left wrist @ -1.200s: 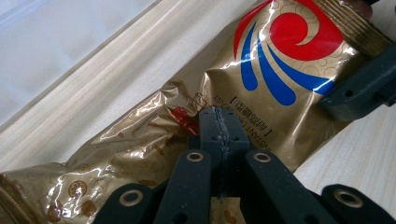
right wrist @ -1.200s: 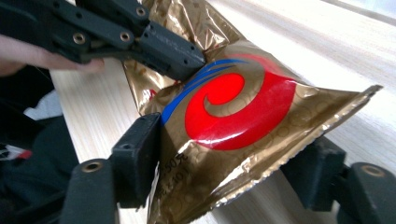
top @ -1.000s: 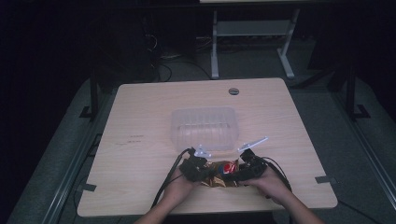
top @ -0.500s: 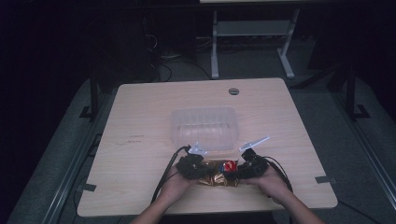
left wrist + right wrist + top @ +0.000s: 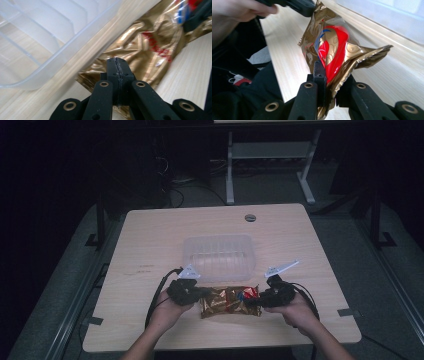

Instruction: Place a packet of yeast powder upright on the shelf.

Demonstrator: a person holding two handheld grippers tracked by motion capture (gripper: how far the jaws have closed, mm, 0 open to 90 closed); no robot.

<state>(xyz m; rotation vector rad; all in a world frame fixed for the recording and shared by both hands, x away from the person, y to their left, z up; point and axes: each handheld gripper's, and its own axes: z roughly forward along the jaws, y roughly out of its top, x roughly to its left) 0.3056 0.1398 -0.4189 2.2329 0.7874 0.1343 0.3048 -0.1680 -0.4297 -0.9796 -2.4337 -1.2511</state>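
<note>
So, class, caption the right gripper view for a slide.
Right hand-held gripper shut on crinkled gold-and-red foil snack bag above light wooden table.

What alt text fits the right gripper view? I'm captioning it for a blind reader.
The right tool is shut on one end of a crinkled gold snack bag with a red logo, above a pale wooden table. The left tool grips the bag's far end, and a clear plastic container sits beyond.

Both forearms enter from six o'clock. The left tongs [image 5: 200, 293] point toward three o'clock, jaws pressed together on a pinch of wrapper. The right tongs [image 5: 248, 301] point toward nine o'clock; their jaws have just been closing, wrapper clamped between them.
</note>
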